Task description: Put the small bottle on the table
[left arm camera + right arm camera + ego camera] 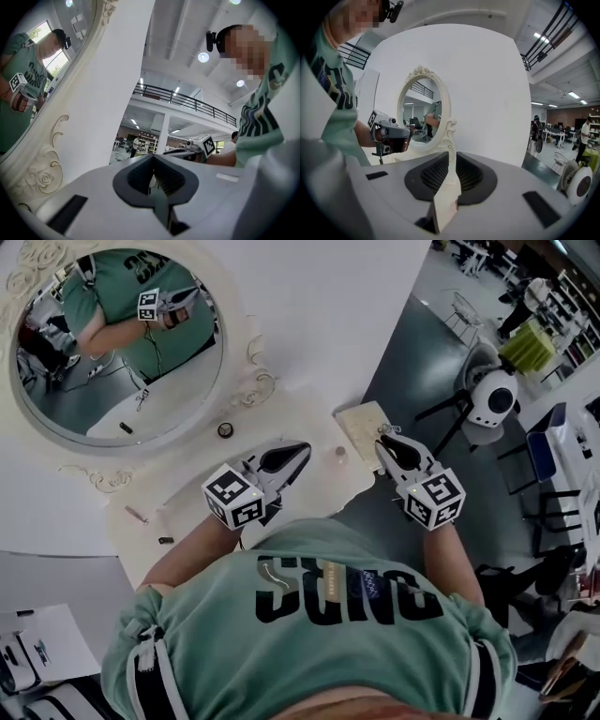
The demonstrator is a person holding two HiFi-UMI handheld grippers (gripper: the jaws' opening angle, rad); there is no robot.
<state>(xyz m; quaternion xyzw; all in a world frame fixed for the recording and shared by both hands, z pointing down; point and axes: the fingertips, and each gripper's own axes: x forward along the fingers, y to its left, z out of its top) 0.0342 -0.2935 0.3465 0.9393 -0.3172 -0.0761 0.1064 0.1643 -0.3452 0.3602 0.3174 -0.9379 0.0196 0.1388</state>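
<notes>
Around your small bottle [339, 456] the tabletop [187, 474] carries several loose bits. A flat cream rectangular box [361, 427] lies just beside the bottle at the table's right end. A small dark round pot [225, 430] sits near the foot of the mirror [246, 381]. A thin pinkish stick [137, 515] and a short dark piece [166, 540] lie well off to the left. The bottle itself rests on the table, between your two tools as the head view shows them. It is pale, faintly pink and too small to tell whether it stands upright.

The table is matt cream with a wavy front edge. The mirror is oval, in a carved cream frame of scrolls and roses, and it reflects your green shirt. Past the table's right end, on the dark smooth floor, stands a white round-headed machine [492, 397].

Your left gripper [298, 451] has its ribbed dark pads pressed together, with nothing between them. Your right gripper [386, 442] has its pads a narrow slit apart and pinches nothing; only the cream frame shows through the slit.
</notes>
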